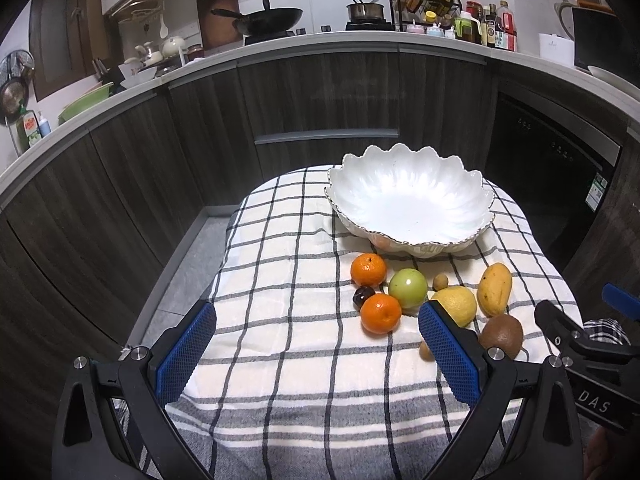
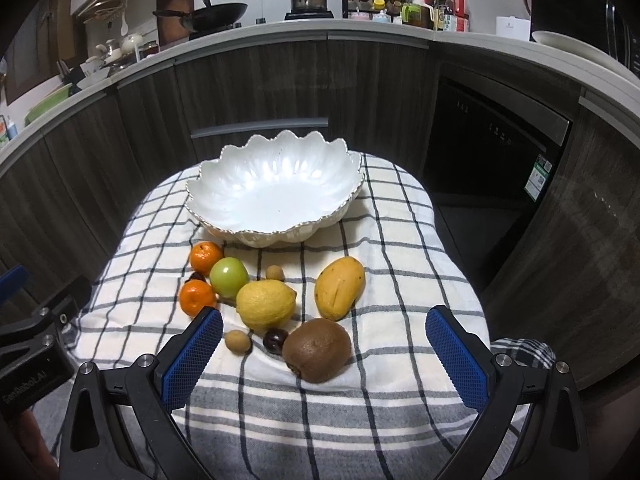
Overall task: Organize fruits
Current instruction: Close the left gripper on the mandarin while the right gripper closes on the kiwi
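Overhead, checked cloth (image 2: 400, 240) fronts dark kitchen cabinets (image 2: 256, 80).

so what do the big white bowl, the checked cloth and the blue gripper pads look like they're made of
Bowl: likely glazed ceramic or porcelain; glossy white with bright highlights and a metallic-looking scalloped rim.
Cloth: woven fabric, probably cotton; matte, soft folds, grey check lines.
Pads: look like rubber or textured plastic; a fine diamond grid covers the blue faces, on black plastic-looking fingers. Both the left gripper and right gripper are open.

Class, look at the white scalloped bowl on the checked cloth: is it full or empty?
Empty. The white scalloped bowl shows only its bare glossy inside in both views; all the fruit, such as the yellow lemon, lies on the checked cloth in front.
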Demonstrator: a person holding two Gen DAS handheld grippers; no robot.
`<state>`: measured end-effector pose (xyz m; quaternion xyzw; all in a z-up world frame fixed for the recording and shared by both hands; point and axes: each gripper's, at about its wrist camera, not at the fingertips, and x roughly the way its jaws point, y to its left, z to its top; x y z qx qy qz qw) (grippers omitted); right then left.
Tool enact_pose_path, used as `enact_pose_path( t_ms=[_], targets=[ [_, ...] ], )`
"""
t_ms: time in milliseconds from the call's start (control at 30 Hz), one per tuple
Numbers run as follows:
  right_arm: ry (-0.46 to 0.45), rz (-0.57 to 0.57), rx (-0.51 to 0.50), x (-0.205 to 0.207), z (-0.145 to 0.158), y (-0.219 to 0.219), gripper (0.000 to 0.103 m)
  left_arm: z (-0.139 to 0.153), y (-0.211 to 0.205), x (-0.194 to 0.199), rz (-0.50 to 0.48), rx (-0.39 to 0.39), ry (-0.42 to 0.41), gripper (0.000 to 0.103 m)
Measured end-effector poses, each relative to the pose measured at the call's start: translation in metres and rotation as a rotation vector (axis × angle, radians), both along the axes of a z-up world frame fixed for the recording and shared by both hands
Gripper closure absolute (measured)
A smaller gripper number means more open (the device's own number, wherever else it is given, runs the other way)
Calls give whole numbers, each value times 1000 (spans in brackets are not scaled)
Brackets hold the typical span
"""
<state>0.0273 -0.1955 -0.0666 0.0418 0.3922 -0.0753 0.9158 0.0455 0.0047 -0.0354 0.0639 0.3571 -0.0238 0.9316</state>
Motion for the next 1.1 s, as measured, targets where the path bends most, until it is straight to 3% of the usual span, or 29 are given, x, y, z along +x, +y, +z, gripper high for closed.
enact_pose_path(
  t_ms=[233, 367, 667, 1067, 1100],
  targets=[
    [52, -18, 10, 19, -29, -5, 1, -21, -9, 18, -7, 20, 7, 0],
    [103, -19, 25, 30, -50, -7, 10, -37, -11, 28, -8, 34, 30, 0],
    [193, -15, 24, 47, -87, -6, 15, -64, -13, 44, -13, 34, 80, 0],
    [204, 14, 86, 53, -100, -4, 16, -80, -13, 53, -24, 15, 129, 0],
    [202, 15, 95, 53, -99, -4, 22, -80, -13, 54, -25, 14, 130, 0]
  ],
)
